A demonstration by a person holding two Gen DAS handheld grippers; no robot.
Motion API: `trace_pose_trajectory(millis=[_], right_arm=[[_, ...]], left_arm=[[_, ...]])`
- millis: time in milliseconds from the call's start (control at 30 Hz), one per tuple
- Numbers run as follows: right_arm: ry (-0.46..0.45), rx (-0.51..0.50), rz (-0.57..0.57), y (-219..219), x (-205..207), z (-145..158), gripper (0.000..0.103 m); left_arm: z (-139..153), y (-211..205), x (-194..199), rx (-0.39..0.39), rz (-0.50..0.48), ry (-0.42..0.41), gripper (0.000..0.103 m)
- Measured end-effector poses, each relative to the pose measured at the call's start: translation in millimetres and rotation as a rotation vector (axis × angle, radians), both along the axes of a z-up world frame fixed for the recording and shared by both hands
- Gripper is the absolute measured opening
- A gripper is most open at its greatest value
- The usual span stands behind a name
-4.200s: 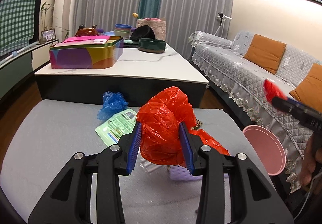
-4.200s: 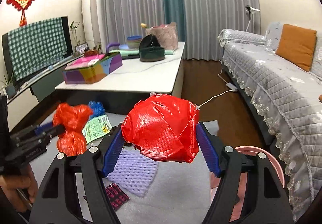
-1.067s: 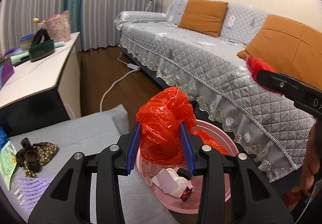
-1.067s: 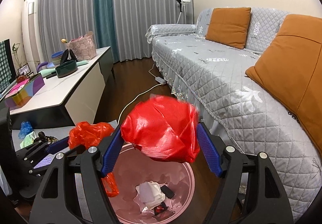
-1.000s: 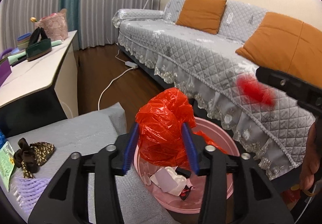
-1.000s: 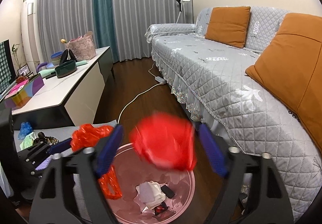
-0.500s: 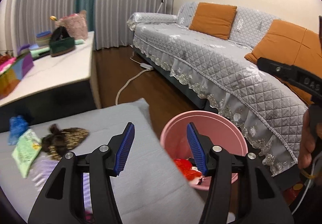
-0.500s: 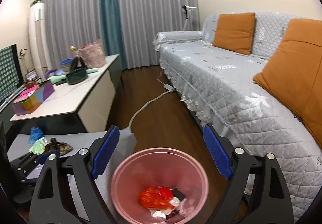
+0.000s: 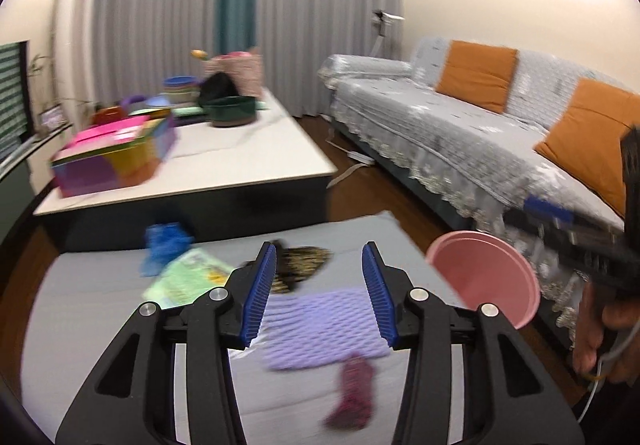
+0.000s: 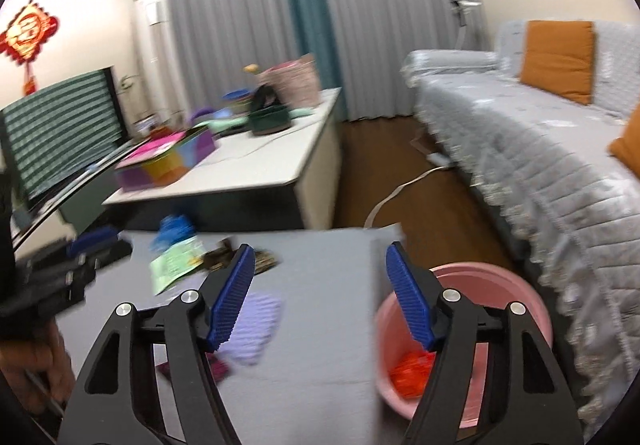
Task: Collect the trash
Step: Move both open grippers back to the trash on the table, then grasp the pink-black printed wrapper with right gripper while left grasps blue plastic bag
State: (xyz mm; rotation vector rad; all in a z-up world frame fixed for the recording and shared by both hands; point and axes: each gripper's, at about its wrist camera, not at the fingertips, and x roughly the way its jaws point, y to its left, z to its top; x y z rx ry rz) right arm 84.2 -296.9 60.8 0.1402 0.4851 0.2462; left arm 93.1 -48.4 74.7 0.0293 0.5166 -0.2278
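My left gripper (image 9: 319, 295) is open and empty above a grey mat (image 9: 100, 305). Under it lie a purple foam net (image 9: 320, 329), a dark red wrapper (image 9: 352, 397), a dark patterned cloth (image 9: 304, 265), a green leaflet (image 9: 188, 281) and a blue plastic bag (image 9: 166, 245). My right gripper (image 10: 320, 299) is open and empty beside the pink bin (image 10: 500, 281), which holds a red plastic bag (image 10: 412, 373). The bin also shows in the left wrist view (image 9: 484, 273). The purple net (image 10: 254, 329) and green leaflet (image 10: 176, 261) show in the right wrist view.
A low white table (image 9: 224, 165) with a colourful box (image 9: 116, 153) and bowls stands behind the mat. A grey sofa (image 9: 480, 133) with orange cushions runs along the right. A white cable (image 10: 400, 193) lies on the wooden floor.
Both grippers let go of their red bags, which dropped into the pink bin. Both grippers then swung left, back toward the mat and its litter.
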Motion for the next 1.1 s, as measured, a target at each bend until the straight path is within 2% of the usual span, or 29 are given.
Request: trace_pose_trajectory(millis=[100,200,433,533,633,667,733,800,900,1100], right_arm=[[0.029,-0.002,0.079,35,-4,-16,0.075],[0.084,-0.020,0.168,72,-8,-40,0.076],[0.154,-0.125,0.346,136,-11,-75,0.090],[0.169,-0.212,0.375,152,-10,-90,0.092],[0.212,-0.227,0.373,156,-2,-103,0.092],[0.221,-0.229,0.371,156,0,-106,0.091],[0.231,-0.234,0.375,157,3,-109,0.080],[0.237,-0.236,0.383,157,5,-109,0.063],[0.233,-0.229,0.389,155,5,-105,0.048],[0.211,-0.183,0.368,144,10,-91,0.035]], left_arm=[[-1,37,-8,-0.022,0.090,-0.004,0.045],[0,64,-15,-0.051,0.158,-0.011,0.045],[5,106,-29,-0.066,0.233,-0.034,0.045],[1,120,-31,-0.081,0.256,-0.023,0.045],[-7,126,-30,-0.086,0.264,-0.006,0.045],[-10,127,-28,-0.087,0.266,0.000,0.045],[-17,128,-24,-0.089,0.271,0.014,0.045],[-24,130,-16,-0.095,0.279,0.030,0.045],[-34,132,-5,-0.110,0.291,0.051,0.044],[-56,130,24,-0.112,0.308,0.091,0.044]])
